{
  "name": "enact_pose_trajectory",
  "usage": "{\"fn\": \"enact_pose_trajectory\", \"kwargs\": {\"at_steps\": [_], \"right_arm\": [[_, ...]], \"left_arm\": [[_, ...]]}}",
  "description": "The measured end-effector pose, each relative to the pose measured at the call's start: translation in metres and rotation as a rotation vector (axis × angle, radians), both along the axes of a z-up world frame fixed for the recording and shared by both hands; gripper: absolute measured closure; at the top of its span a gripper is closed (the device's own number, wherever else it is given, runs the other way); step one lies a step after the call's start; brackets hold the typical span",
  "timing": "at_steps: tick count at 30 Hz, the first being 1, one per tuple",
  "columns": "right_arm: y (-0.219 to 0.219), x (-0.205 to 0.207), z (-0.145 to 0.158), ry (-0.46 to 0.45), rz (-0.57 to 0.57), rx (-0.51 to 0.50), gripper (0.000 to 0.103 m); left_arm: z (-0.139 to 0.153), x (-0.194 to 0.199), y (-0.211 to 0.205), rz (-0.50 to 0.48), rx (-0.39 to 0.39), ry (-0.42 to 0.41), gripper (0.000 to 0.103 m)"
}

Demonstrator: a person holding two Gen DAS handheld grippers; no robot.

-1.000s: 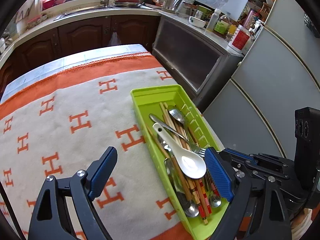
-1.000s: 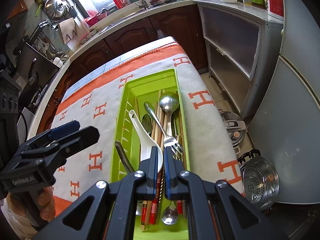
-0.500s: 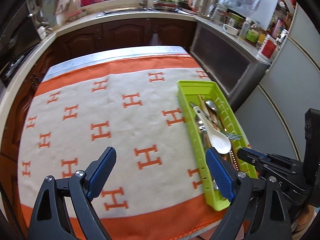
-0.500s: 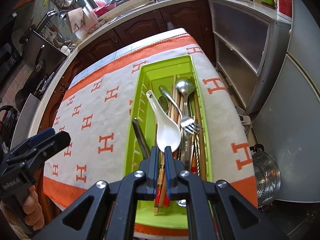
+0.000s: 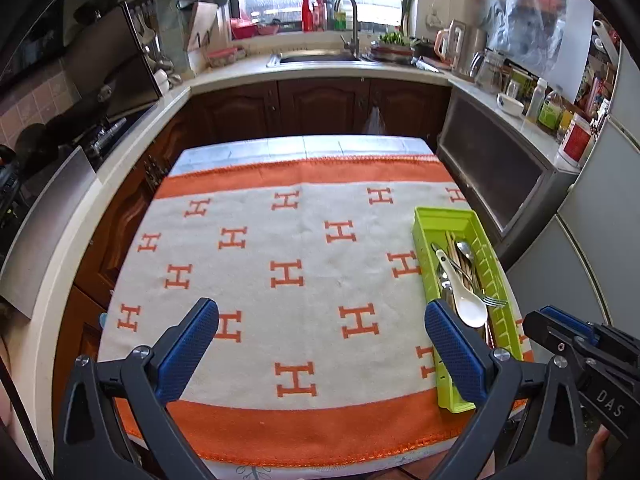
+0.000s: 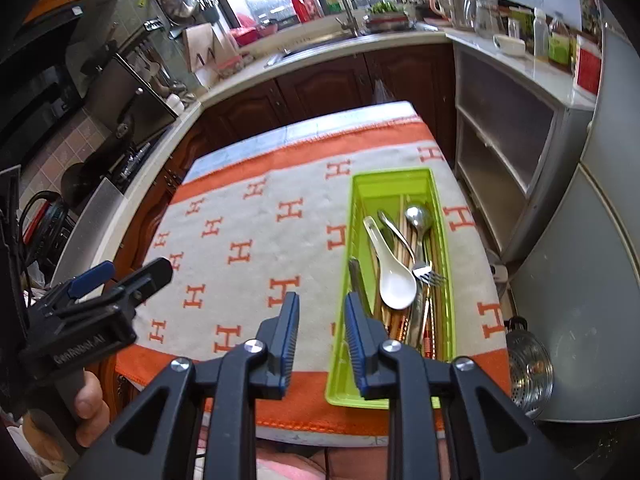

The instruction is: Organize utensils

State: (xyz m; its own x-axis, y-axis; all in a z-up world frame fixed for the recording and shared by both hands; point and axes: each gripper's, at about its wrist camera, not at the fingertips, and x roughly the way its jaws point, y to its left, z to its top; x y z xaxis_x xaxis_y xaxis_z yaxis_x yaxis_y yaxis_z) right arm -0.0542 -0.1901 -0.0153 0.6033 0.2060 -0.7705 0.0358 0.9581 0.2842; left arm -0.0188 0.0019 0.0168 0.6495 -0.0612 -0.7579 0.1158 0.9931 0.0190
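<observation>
Left wrist view: utensils gathered in the tray, bench cloth bare.
Left tongs [image 5: 322, 354] stand wide apart, empty, over the blanket [image 5: 280, 240] on the bench. All visible utensils lie in the green tray [image 5: 430, 280] at the bench's right edge, the white spoon [image 5: 466, 300] on top; judged nearly complete, though the pile is mixed, not sorted by type. The whole blanket shows here, with no stray utensil on it.

Right wrist view: tray contents in detail.
Right tongs [image 6: 322, 338] stand slightly apart, holding nothing, at the tray's near end. Visible here only: fork [image 6: 424, 266], metal spoon [image 6: 418, 216], chopsticks beneath, and a steamer pot [image 6: 530, 372] on the floor.
</observation>
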Motion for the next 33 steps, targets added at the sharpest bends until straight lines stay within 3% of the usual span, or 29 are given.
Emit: {"fn": "enact_pose_trajectory", "kwargs": {"at_steps": [5,16,33], "right_arm": [[0.008,-0.004,0.017,-0.050,-0.015,-0.026,0.075],[0.021,0.000,0.022,-0.076,0.003,-0.074,0.073],[0.036,0.008,0.017,-0.060,0.018,-0.079,0.071]], "left_arm": [[0.008,-0.010,0.004,0.029,0.007,-0.040,0.001],[0.007,-0.012,0.005,0.047,0.009,-0.043,0.001],[0.003,-0.005,0.010,0.051,-0.003,-0.032,0.001]]}}
